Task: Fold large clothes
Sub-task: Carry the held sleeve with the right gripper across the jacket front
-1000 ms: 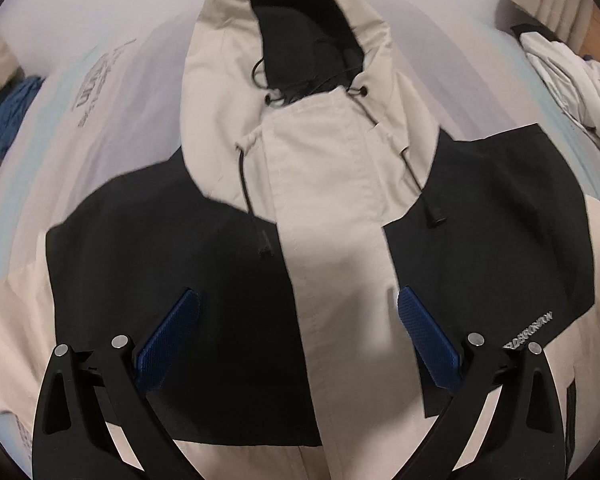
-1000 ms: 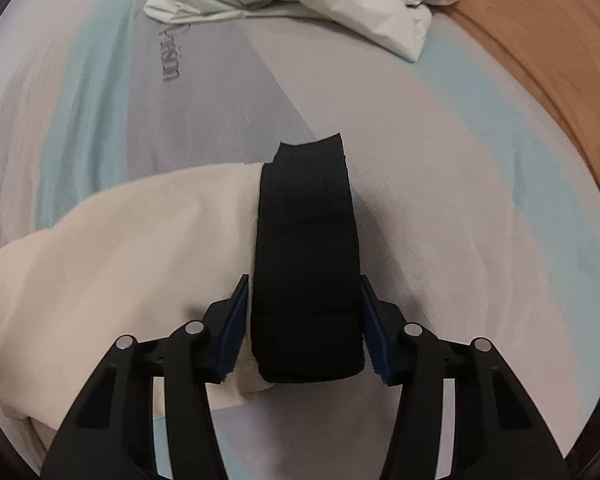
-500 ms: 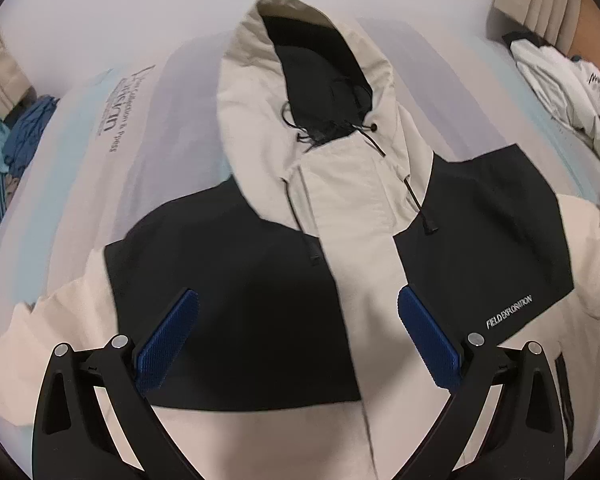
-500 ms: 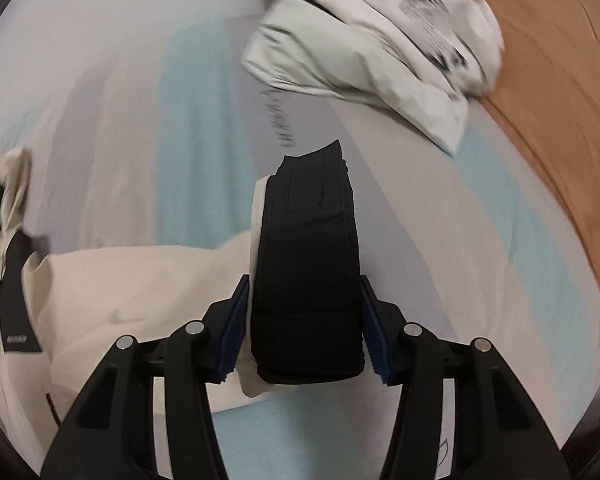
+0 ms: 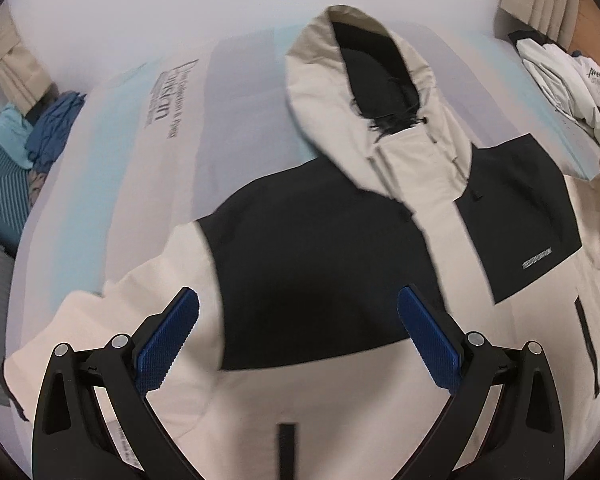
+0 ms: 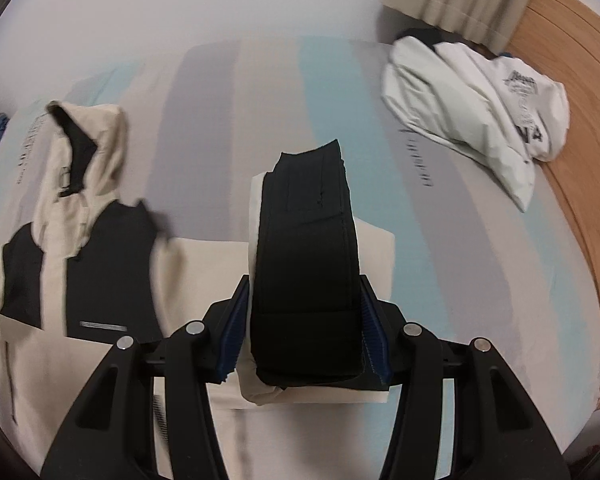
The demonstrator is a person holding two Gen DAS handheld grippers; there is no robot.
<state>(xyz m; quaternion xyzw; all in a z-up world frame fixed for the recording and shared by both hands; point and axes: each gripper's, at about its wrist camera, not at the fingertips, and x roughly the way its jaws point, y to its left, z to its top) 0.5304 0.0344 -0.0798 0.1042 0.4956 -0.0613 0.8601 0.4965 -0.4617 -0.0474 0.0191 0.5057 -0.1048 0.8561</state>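
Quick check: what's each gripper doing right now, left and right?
Left gripper: open, holding nothing, above the jacket.
Right gripper: closed on the black cuff.

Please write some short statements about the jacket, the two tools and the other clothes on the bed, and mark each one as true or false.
1. The right tool is closed on the black cuff of the jacket's sleeve. True.
2. The left tool grips the hood. False: its blue pads stand wide apart with nothing between them, above the jacket's black chest panel.
3. The jacket lies front side up on the striped bed cover. True: its front placket, drawcords and chest label show.
4. The white garment is folded neatly on top of the jacket. False: it lies crumpled, apart from it, near the wooden headboard.
5. The hood's lining is black. True.
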